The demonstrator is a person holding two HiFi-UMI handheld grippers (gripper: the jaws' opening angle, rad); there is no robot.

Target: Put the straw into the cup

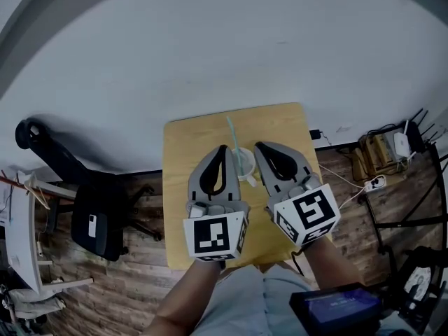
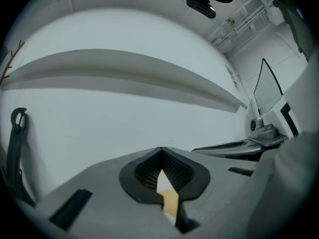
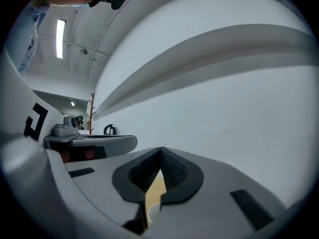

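Both claws hover side by side above the small wooden table [image 1: 189, 138], pointing toward the white wall [image 1: 280, 47]. The left claw [image 1: 224, 148] is closed, its jaws meeting at the tips with nothing between them. The right claw [image 1: 257, 145] is likewise closed and empty. The clear cup [image 1: 243, 165] stands on the table below and between the two claws, touching neither. The pale green straw [image 1: 232, 135] stands in it, leaning out beyond the claw tips toward the wall.

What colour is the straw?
The straw is pale teal, best seen in the head view.
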